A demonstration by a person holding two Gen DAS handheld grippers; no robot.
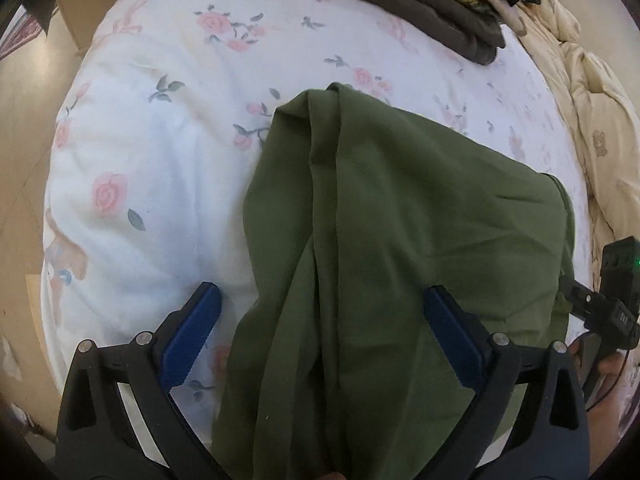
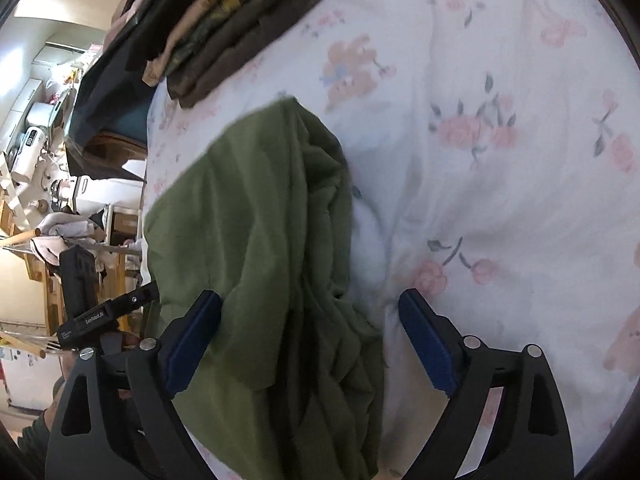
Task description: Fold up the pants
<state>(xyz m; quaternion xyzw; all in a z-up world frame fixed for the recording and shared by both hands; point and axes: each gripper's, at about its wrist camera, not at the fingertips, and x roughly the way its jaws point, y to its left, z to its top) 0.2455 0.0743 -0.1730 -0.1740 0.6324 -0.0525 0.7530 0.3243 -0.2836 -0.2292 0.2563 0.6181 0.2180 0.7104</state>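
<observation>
Olive green pants (image 1: 380,248) lie bunched and partly folded on a white flowered bedsheet (image 1: 152,140). My left gripper (image 1: 320,336) is open, its blue fingers (image 1: 192,336) spread on either side of the near part of the cloth. In the right wrist view the same pants (image 2: 272,240) lie under my right gripper (image 2: 310,344), which is also open with the cloth between its blue fingers (image 2: 428,344). The right gripper shows at the right edge of the left wrist view (image 1: 612,304). The left gripper shows at the left of the right wrist view (image 2: 92,312).
A stack of folded dark clothes (image 1: 420,4) sits at the far side of the bed, also in the right wrist view (image 2: 240,28). A cream quilt (image 1: 592,120) lies at the right. The bed edge and wooden floor (image 1: 24,128) are at the left. Cluttered furniture (image 2: 48,152) stands beyond the bed.
</observation>
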